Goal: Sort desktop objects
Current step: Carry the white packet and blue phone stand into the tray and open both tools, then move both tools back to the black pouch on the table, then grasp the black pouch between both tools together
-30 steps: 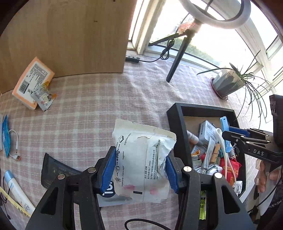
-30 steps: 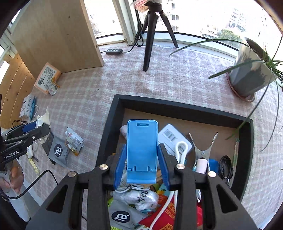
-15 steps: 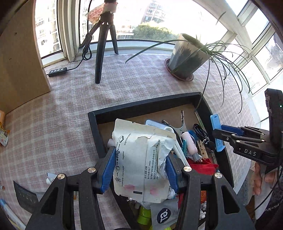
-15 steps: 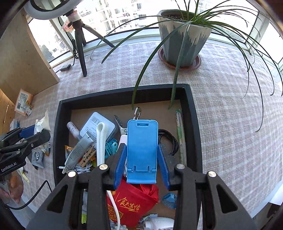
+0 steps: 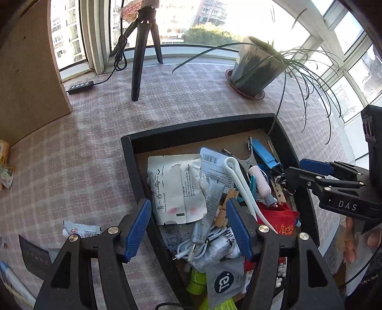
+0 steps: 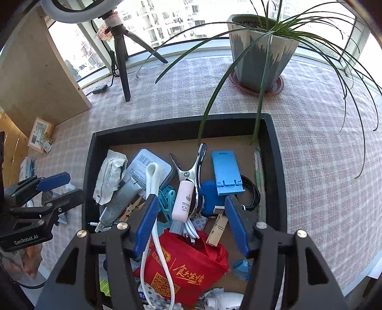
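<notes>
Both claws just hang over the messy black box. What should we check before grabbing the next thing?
1. Left claw open and holding nothing: ok.
2. Right claw open and holding nothing: ok.
3. Torn white paper packet lying inside the black rectangular tray: ok.
4. Blue plastic phone stand lying inside the tray: ok.
5. More to sort on the checked tablecloth, like the small white sachet: ok.
6. Path to the sachet unblocked: cannot tell.

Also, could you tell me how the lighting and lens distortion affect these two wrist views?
Left wrist view: the windows are blown out by backlight, and the black tray rim bows from fisheye distortion. Right wrist view: sunlight falls on the checked cloth, the potted plant looks stretched, and the frame corners are dark with vignetting.
</notes>
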The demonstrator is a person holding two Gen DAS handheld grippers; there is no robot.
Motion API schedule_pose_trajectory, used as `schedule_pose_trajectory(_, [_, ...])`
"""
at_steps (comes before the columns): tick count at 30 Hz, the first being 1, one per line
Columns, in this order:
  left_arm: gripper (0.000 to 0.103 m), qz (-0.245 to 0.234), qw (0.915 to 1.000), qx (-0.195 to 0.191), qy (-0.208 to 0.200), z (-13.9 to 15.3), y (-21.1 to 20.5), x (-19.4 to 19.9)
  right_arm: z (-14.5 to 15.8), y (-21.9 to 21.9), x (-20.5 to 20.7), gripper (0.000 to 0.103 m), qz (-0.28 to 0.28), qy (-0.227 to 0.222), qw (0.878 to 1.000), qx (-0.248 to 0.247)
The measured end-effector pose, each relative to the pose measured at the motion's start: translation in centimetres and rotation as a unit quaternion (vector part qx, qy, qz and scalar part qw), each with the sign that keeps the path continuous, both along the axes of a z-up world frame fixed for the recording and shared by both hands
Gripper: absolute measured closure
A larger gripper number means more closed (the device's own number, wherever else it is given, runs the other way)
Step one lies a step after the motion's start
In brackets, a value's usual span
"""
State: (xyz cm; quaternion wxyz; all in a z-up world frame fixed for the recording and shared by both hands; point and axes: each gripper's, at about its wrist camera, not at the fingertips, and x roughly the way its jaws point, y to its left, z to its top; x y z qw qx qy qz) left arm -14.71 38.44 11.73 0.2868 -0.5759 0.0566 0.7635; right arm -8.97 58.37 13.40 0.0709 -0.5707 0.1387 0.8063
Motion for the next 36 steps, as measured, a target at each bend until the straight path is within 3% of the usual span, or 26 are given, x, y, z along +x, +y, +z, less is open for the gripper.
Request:
schedule_pose_trajectory(9, [0.04,0.065,0.9974,-0.03,0.001,-1.4,-8.8,-0.3,-0.2,-6.8,-2.3,0.045,0.078,0.0,0.997,-0.021])
schedule_pose_trajectory(17, [0.04,0.172,0.984,-0.043,-0.016,-3.8,-20.4,0.7,0.2,-15.2,-4.8,0.045,0.165,0.012,0.985,-0.058])
schedule_pose_trajectory(23, [0.043,0.265,0.9627,-0.031,-0.042,-5.5,-28.0,1.5,-0.2,-23.0,-8.1,0.046,0.249,0.005,0.966,-0.069])
schedule_pose_trajectory(29, [0.054,0.317,0.9444,-0.002,-0.089,-7.9,-31.5,2.9,-2.7,-30.9,-11.7,0.061,0.33,-0.039,0.939,-0.09])
schedule_pose_trajectory(36, [0.059,0.33,0.9365,0.037,-0.114,-9.3,-31.6,3.1,-7.6,-37.7,-14.8,0.063,0.374,-0.103,0.917,-0.096])
